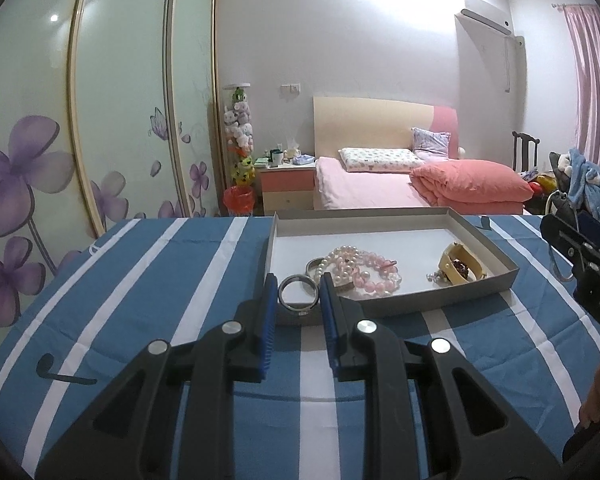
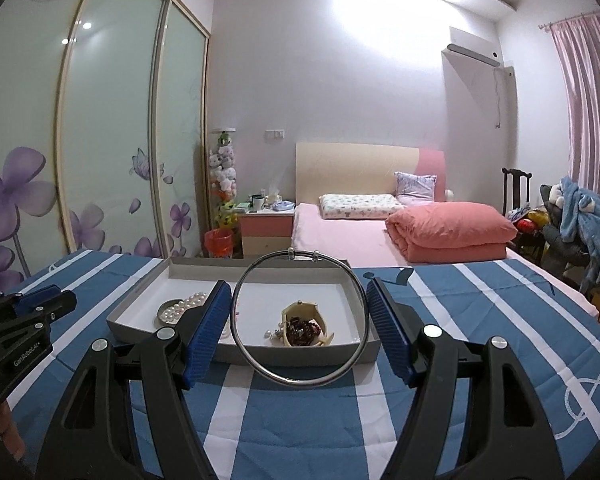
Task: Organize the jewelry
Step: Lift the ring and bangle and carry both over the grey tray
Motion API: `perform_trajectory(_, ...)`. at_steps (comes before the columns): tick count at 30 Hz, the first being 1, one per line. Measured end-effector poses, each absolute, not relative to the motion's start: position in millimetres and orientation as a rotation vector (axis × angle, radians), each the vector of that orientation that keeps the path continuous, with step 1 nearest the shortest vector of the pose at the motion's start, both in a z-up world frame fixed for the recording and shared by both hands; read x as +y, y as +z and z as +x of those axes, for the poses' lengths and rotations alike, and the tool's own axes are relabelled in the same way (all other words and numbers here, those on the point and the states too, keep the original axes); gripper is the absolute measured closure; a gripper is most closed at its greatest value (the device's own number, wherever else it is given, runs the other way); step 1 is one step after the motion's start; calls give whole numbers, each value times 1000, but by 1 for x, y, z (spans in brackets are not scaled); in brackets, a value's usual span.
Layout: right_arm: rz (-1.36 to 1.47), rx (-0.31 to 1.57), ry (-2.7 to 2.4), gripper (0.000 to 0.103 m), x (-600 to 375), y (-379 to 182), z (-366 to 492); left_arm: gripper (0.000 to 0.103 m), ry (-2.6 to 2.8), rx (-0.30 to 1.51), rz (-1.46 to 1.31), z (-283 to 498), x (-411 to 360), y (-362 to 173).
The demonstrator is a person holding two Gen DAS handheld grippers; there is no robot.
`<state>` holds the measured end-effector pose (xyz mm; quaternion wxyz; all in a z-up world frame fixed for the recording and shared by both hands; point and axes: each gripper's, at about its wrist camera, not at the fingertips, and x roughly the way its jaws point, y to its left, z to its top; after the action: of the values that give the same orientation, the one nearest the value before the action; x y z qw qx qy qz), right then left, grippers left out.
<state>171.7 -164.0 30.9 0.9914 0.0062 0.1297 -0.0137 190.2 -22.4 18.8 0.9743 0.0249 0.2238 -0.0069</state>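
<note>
1. Jewelry sits mostly inside the shallow grey cardboard tray (image 1: 475, 236) on the blue-and-white striped cloth (image 1: 148, 280): a heap of pink and white pearl-bead strands (image 1: 359, 270), a cream bangle with dark red beads inside it (image 1: 461, 268), and a small silver band (image 1: 313, 266) half under the pearls.
2. The left gripper (image 1: 298, 294) holds a wide silver ring-shaped bangle (image 1: 298, 295) upright between its blue pads at the tray's near left corner; the jaws are closed onto its sides.
3. The right gripper (image 2: 300, 316) holds a large thin silver hoop necklace (image 2: 300, 316) upright over the tray's near edge. Its left pad touches the hoop; whether the right pad does, I cannot tell.
4. Judged from this, sorting is under way, not finished: two pieces are in the grippers, and the pearls lie tangled in one pile.
5. No separate compartments show, so the final arrangement is unclear.
</note>
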Motion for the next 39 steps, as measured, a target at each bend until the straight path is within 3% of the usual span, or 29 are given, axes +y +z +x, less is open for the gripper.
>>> perform_trajectory(22, 12, 229, -48, 33, -167, 36, 179, 81, 43, 419, 79, 200, -29, 25)
perform_trajectory(39, 31, 198, -53, 33, -176, 42, 216, 81, 35, 396, 33, 250, -34, 33)
